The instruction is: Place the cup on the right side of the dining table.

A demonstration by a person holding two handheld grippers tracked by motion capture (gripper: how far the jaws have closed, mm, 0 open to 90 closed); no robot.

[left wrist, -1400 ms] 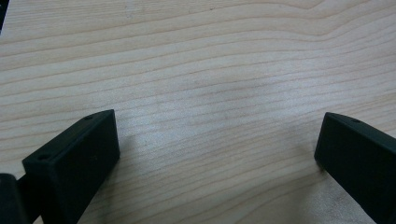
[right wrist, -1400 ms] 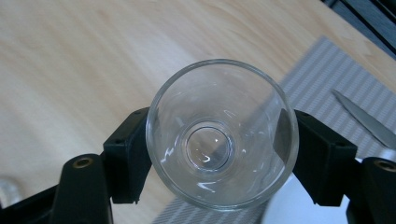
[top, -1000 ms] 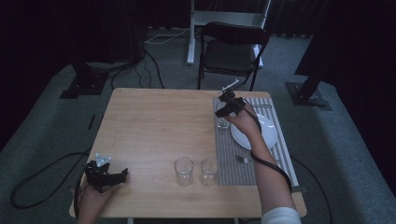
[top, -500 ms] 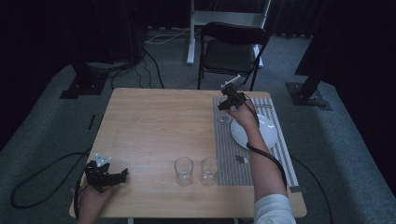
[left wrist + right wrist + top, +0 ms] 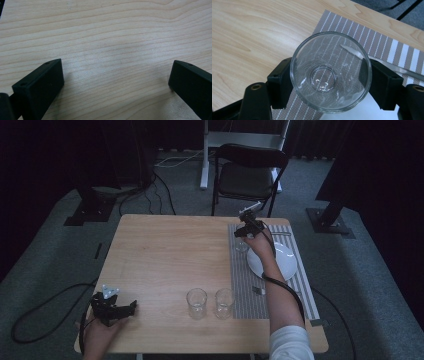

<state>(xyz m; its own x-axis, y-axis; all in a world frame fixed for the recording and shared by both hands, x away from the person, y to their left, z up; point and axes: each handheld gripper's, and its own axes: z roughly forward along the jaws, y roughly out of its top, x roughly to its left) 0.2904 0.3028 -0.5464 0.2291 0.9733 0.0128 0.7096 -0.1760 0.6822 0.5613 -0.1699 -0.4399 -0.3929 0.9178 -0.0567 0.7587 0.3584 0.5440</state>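
At the near left corner of the wooden bench [image 5: 165, 255], the left tool [image 5: 120, 309] rests in the person's left hand [image 5: 97, 336]. In the left gripper view its jaws stand wide apart over bare wood, with nothing between them.

Toward the middle of the near edge, two empty glasses stand side by side: one [image 5: 196, 303] on the wood, the other [image 5: 224, 302] just beside the edge of a striped mat [image 5: 240, 285].

The mat covers the right part of the bench and carries a white plate [image 5: 282, 262]. A knife [image 5: 387, 65] lies on the mat at its far end.

The right tool [image 5: 243, 234] is held over the far left part of the mat, its jaws closed on a third small glass [image 5: 330, 71], one jaw on each side of the wall. This glass is upright, empty, and beside the plate's far left rim.
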